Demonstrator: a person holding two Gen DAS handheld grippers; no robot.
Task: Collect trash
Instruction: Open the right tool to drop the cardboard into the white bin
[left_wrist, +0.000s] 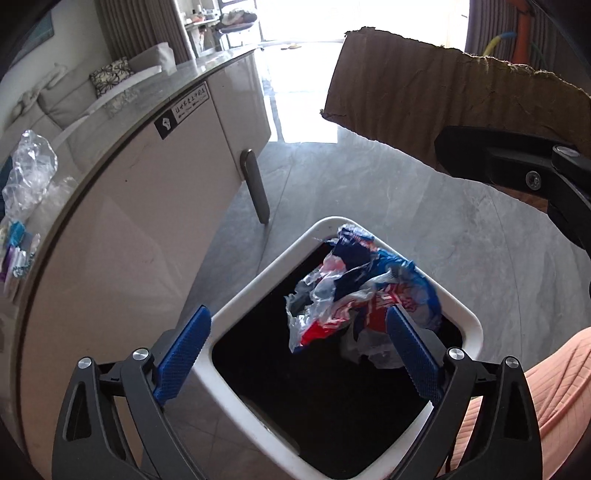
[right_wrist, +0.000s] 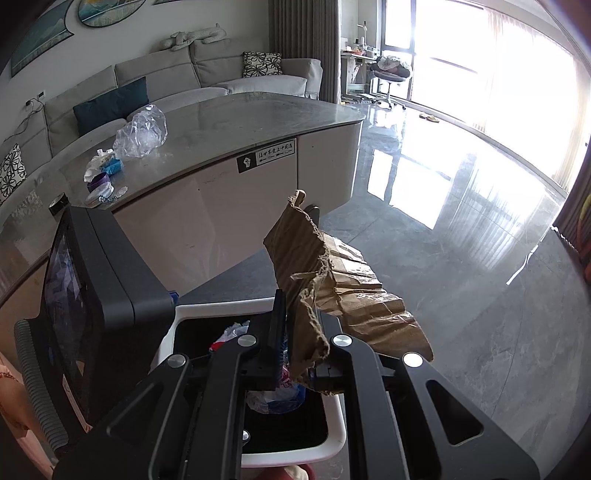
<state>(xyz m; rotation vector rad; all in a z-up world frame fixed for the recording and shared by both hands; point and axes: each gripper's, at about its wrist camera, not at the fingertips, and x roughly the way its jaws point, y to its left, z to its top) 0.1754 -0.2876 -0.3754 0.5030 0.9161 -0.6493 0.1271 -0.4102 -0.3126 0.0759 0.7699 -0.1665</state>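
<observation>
Right wrist view: right gripper (right_wrist: 301, 354) pinching cardboard (right_wrist: 332, 288) above bin (right_wrist: 334, 439) rim, long axis slanting outward; left gripper (left_wrist: 295, 354) spread, wrapper (left_wrist: 354, 295) loose over bin mouth.

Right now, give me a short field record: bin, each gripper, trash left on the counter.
bin: white bin on the floor beside the counter, top open
wrapper: crumpled wrapper over the bin mouth, free of the pads
left gripper: jaws wide open above the bin
right gripper: shut on cardboard
left on counter: clear bag, small scraps
</observation>
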